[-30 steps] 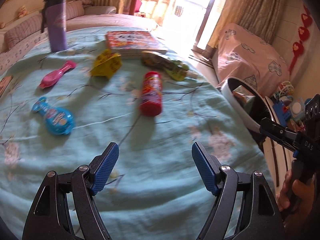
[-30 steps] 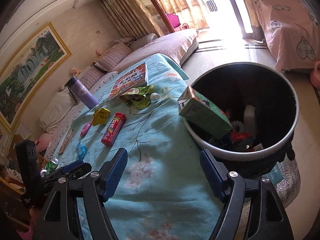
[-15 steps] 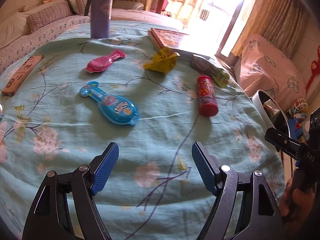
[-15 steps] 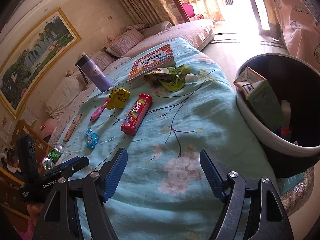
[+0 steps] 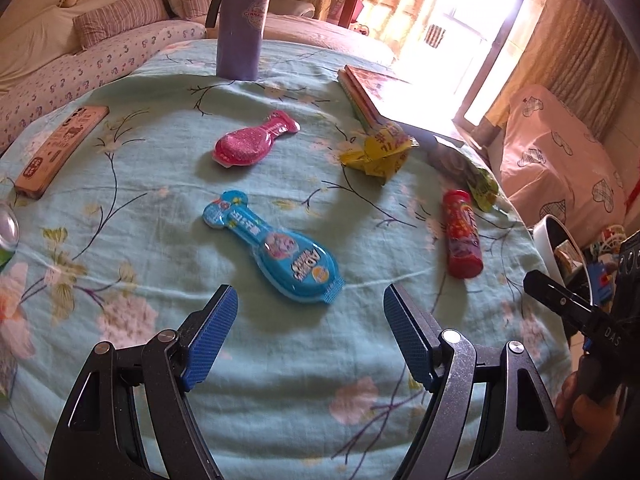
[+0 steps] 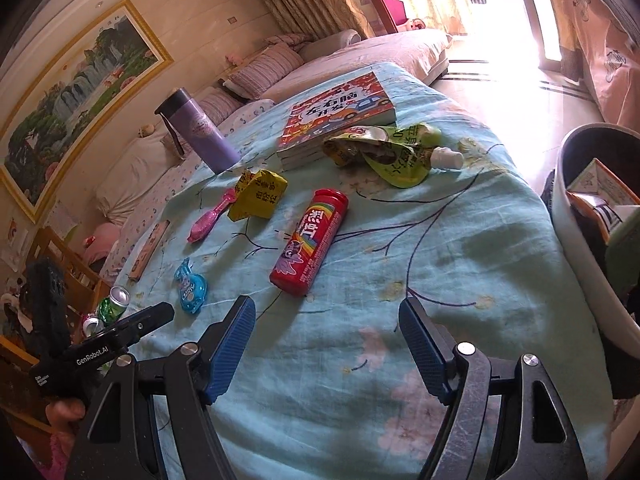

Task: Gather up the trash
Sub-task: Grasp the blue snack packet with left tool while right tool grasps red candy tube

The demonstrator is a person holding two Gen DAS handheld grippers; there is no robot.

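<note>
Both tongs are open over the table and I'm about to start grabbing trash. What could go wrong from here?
1. The red candy tube lies on its side on loose cloth, so it may roll off toward the trash bin.
2. The flat blue blister pack in front of the left tongs gives little height; pads may snag the tablecloth.
3. The purple bottle and book probably aren't trash.

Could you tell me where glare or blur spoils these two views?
Left wrist view: the doorway is blown out, and its glare washes out the book; the tube looks slightly smeared. Right wrist view: the doorway and the floor are overexposed, yet the book and tube print reads sharp. Both bend toward the edges.
</note>
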